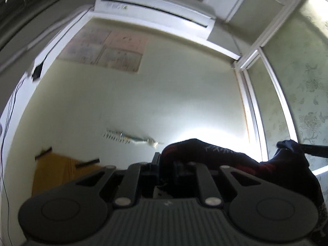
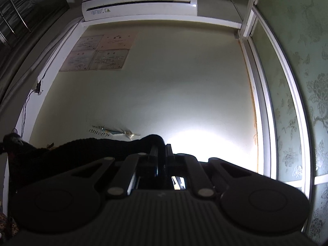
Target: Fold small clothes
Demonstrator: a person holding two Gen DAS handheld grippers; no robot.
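Both tools clamped on one dark garment (image 1: pixel 215 153) held aloft before the wall, no counter in view: left gripper (image 1: pixel 164 162) and right gripper (image 2: pixel 162 149) should spread evenly, keeping the top edge taut and level before lowering.

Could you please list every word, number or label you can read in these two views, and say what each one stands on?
"19898312776": handwritten digits on the wall, at, beside a small hanging ornament; some digits uncertain.
Shorter handwritten line above it: too faint to read.
Four paper certificates on the wall: print too small.
Sticker on the air conditioner: too small.
Left view: all blurred.
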